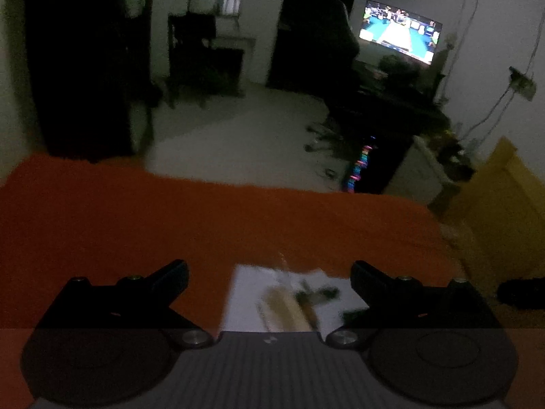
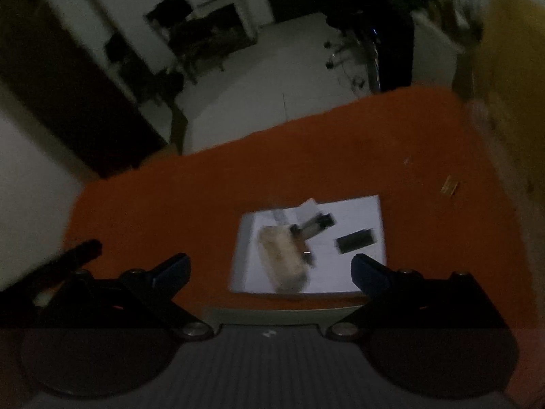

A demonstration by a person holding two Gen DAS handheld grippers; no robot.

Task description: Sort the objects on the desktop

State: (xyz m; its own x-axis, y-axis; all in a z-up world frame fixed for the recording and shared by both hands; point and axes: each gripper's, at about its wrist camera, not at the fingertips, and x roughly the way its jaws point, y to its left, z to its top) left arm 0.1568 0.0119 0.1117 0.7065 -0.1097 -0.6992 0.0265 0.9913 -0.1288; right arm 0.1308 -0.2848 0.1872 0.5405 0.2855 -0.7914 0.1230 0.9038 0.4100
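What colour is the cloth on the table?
The cloth is orange, all one colour with no pattern. It shows best in the right wrist view.

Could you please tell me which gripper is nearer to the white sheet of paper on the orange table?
Left. The left gripper hangs low over the white sheet; the right gripper views the whole sheet from higher and farther back.

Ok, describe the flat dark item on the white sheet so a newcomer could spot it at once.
On the orange table lies a white sheet holding a few things. The dark slab lies alone on the sheet's right part, clear of the cluster around the tan block. It is the only flat, black, rectangular piece; blur hides what it is.
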